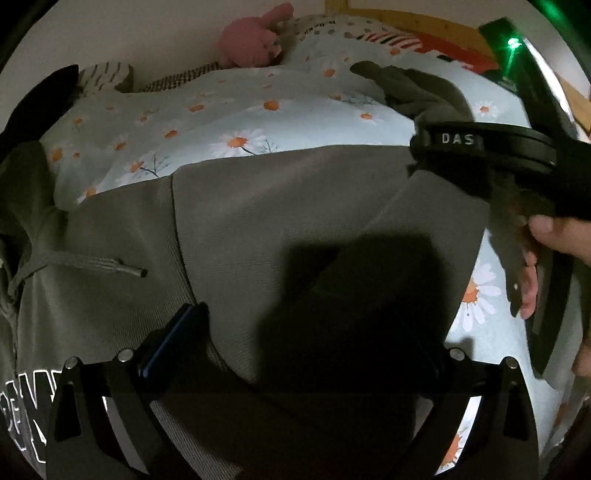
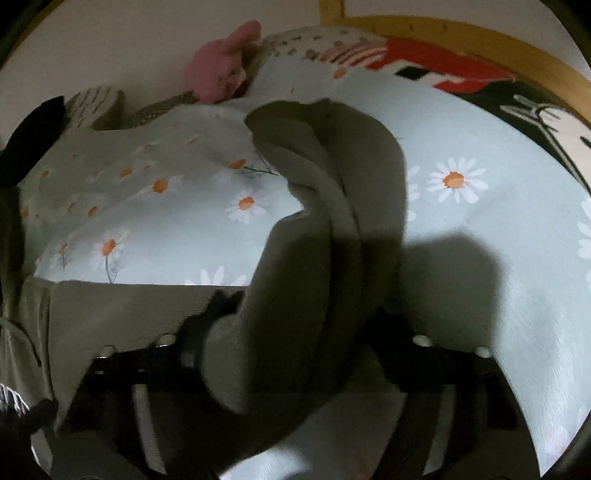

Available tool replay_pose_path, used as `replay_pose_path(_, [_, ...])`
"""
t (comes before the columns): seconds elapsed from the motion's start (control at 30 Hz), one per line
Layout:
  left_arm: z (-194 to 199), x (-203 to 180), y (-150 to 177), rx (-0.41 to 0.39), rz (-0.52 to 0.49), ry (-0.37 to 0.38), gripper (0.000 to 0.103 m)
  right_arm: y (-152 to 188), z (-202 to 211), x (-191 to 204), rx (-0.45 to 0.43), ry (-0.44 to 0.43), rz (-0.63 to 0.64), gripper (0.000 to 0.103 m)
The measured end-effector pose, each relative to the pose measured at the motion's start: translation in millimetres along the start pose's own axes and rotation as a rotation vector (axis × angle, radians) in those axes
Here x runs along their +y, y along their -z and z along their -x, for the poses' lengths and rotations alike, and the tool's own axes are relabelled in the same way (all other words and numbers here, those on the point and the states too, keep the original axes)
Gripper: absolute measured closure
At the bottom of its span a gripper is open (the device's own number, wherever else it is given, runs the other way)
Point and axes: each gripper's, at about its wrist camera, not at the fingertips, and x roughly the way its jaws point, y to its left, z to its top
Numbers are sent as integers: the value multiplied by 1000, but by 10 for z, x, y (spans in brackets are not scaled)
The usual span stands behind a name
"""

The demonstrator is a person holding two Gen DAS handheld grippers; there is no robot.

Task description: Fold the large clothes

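A large olive-grey hoodie (image 1: 295, 206) lies spread on the bed, with a drawstring (image 1: 110, 266) and white lettering (image 1: 26, 406) at the left. My left gripper (image 1: 303, 343) hovers just over its body; the fingers stand wide apart and the fabric lies flat below them. In the right wrist view one sleeve (image 2: 325, 206) runs up from the jaws, twisted, and its cuff rests on the bedding. My right gripper (image 2: 303, 328) has the bunched sleeve filling the gap between its fingers, pressed from both sides. A hand (image 1: 557, 236) holds that gripper at the right edge of the left wrist view.
The bed has a pale blue daisy-print cover (image 2: 480, 229). A pink plush toy (image 1: 251, 40) and patterned pillows (image 2: 424, 62) sit at the head end by a wooden frame (image 2: 480, 33). A dark garment (image 2: 33, 140) lies at the left edge.
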Motion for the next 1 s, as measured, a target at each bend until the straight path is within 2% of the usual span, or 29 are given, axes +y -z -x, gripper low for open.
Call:
replay_pose_path(0.07, [39, 75, -13, -13, 12, 12, 4, -50, 19, -14, -7, -28, -13, 60])
replay_pose_path(0.17, [149, 337, -156, -59, 79, 77, 5, -107, 184, 95, -91, -107, 37, 70])
replay_pose_path(0.23, [260, 581, -305, -82, 151, 154, 5, -109, 313, 270, -140, -133, 127, 73])
replay_pose_path(0.37, [436, 1062, -657, -113, 311, 200, 5, 33, 533, 556, -198, -193, 273, 75])
replay_pose_path(0.43, [443, 1271, -823, -103, 383, 290, 5, 162, 667, 692, -235, -223, 348, 75])
replay_pose_path(0.5, [393, 1381, -921, -83, 446, 387, 5, 304, 795, 831, -266, -253, 424, 75])
replay_pose_path(0.53, [290, 1418, -973, -40, 475, 426, 5, 383, 844, 914, -276, -262, 464, 75])
replay_pose_path(0.67, [-280, 1422, -1029, 182, 528, 476, 5, 648, 965, 1025, -280, -308, 536, 75])
replay_pose_path(0.73, [-501, 1432, -958, 234, 588, 527, 5, 759, 1059, 1033, -292, -346, 564, 75])
replay_pose_path(0.83, [-644, 1487, -855, 227, 702, 578, 5, 873, 1145, 1012, -312, -381, 600, 75])
replay_pose_path(0.93, [-661, 1539, -903, 208, 753, 624, 5, 959, 1219, 1001, -329, -410, 629, 75])
replay_pose_path(0.97, [-665, 1552, -919, 206, 766, 633, 11, 974, 1225, 1000, -333, -414, 637, 75])
replay_pose_path(1.0, [-667, 1543, -944, 220, 769, 633, 32, 1002, 1241, 1010, -336, -417, 642, 75])
